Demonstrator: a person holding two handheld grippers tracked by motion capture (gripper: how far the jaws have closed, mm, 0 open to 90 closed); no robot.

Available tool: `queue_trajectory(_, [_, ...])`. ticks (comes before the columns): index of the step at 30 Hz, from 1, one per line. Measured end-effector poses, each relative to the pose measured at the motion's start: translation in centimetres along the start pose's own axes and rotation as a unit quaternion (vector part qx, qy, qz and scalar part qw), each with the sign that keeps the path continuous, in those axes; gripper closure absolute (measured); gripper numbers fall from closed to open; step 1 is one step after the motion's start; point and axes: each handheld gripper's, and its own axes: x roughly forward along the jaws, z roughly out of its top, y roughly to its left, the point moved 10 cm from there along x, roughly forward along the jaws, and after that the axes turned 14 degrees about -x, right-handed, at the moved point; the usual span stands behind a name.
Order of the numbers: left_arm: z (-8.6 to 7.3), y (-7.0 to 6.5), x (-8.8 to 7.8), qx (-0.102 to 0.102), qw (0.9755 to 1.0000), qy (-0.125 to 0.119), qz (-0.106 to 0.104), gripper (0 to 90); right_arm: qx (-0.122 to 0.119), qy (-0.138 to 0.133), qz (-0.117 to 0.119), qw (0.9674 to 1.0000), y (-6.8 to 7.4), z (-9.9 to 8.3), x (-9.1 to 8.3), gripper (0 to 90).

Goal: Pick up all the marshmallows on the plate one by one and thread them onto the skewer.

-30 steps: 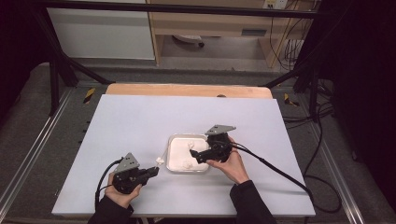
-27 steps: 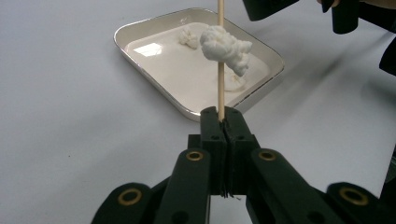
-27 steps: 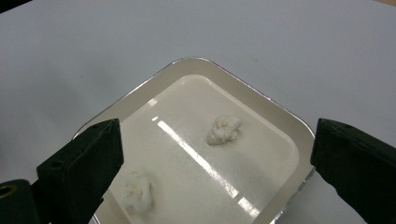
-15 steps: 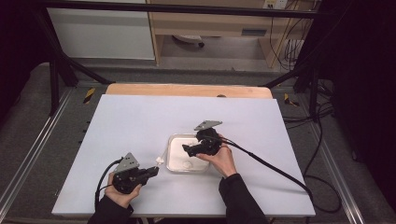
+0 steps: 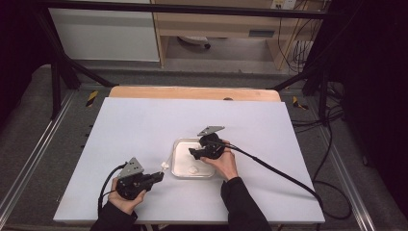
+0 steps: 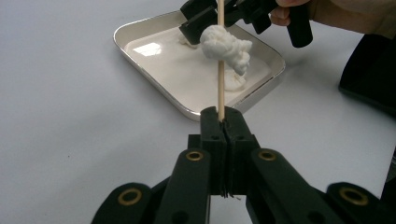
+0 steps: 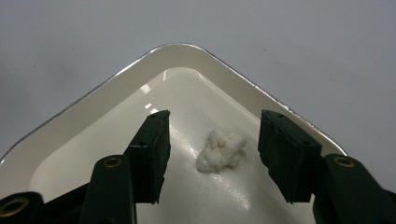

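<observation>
White tabletop (image 5: 144,130), dark room. My left gripper (image 6: 223,122) clamps a skewer (image 6: 220,70); my right gripper (image 7: 212,149) fingers, closing, straddle a lump (image 7: 221,149), untouched, in the tray (image 7: 112,93).

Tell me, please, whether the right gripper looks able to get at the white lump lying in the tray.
Probably yes: the right gripper straddles the white lump in the tray, its jaws have just been closing, and nothing lies between.

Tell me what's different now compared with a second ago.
The right gripper has come forward and down over the white tray. Its fingers have just been closing and now straddle a white lump in the tray without touching it. The left gripper stays put, shut on a wooden skewer with a white lump threaded on it. The tray has not moved.
</observation>
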Motion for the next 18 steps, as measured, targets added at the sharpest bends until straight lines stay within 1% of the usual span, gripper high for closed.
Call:
queue_trajectory(1, [0.0, 0.01, 0.01, 0.0, 1.0, 0.0, 0.0, 88.3, 0.003, 0.003, -0.002, 1.0, -0.03, -0.12, 0.12, 46.5])
queue_trajectory(5, [-0.03, 0.0, 0.03, 0.0, 1.0, 0.001, 0.0, 88.3, -0.003, 0.011, -0.009, 0.9999, -0.27, -0.54, 0.49, 49.6])
queue_trajectory(6, [-0.03, -0.01, 0.04, 0.0, 1.0, 0.001, 0.0, 88.3, -0.003, 0.013, -0.009, 0.9999, -0.25, -0.59, 0.55, 51.5])
queue_trajectory(10, [-0.03, -0.01, 0.04, 0.0, 1.0, 0.001, 0.0, 88.3, -0.007, 0.014, -0.009, 0.9998, -0.22, -0.7, 0.68, 56.2])
queue_trajectory(13, [-0.02, 0.0, 0.02, 0.0, 1.0, 0.0, 0.0, 88.3, -0.014, 0.013, -0.016, 0.9997, -0.28, -0.76, 0.69, 60.3])
queue_trajectory(18, [-0.03, -0.04, 0.04, 0.001, 1.0, 0.0, 0.0, 88.3, -0.015, 0.01, -0.02, 0.9996, -0.13, -0.74, 0.68, 66.0])
